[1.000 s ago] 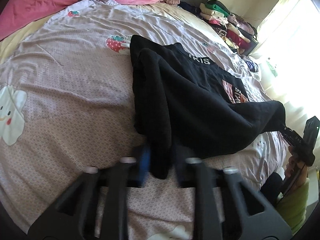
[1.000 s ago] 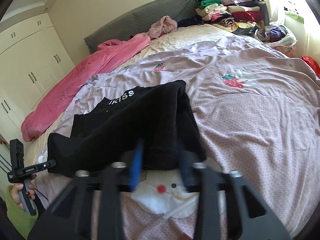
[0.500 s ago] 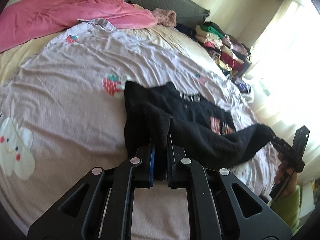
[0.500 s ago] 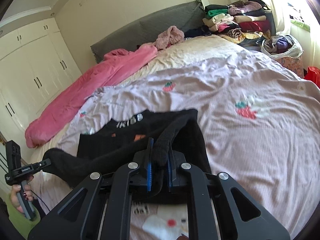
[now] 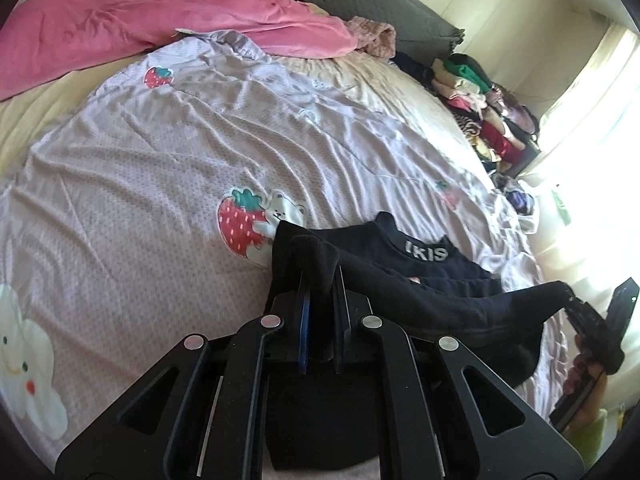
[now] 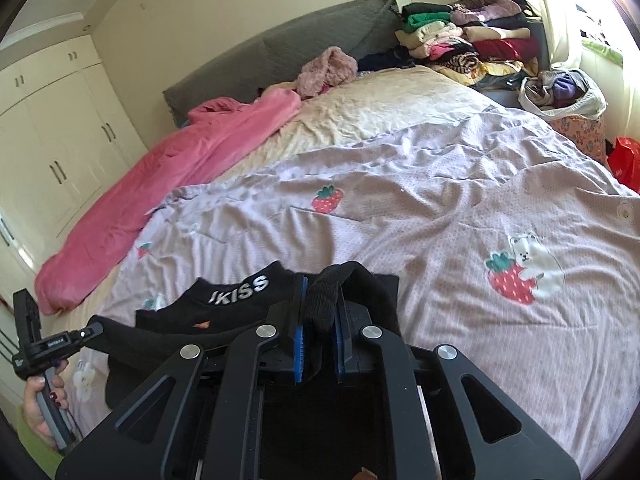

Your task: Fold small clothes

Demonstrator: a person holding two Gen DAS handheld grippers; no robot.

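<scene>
A small black top [image 5: 440,276] with white letters on its collar [image 6: 240,286] lies on the lilac bed cover [image 5: 160,168]. My left gripper [image 5: 320,276] is shut on a bunched fold of its black fabric, lifted off the bed. My right gripper [image 6: 320,292] is likewise shut on a raised fold of the same top. Between the two the edge hangs stretched above the rest of the garment. In the left wrist view the right gripper [image 5: 570,302] pinches the far end; in the right wrist view the left gripper [image 6: 94,330] does the same.
A pink blanket [image 6: 180,176] lies along the bed's far side below a grey headboard [image 6: 320,36]. Stacked folded clothes [image 6: 464,40] sit at the far corner beside a bag of clothes [image 6: 560,92]. Cream wardrobe doors [image 6: 52,128] stand at the left.
Both grippers closed on the top's near edge, lifted it, and carried it forward toward the collar. The black fabric now doubles over itself.
</scene>
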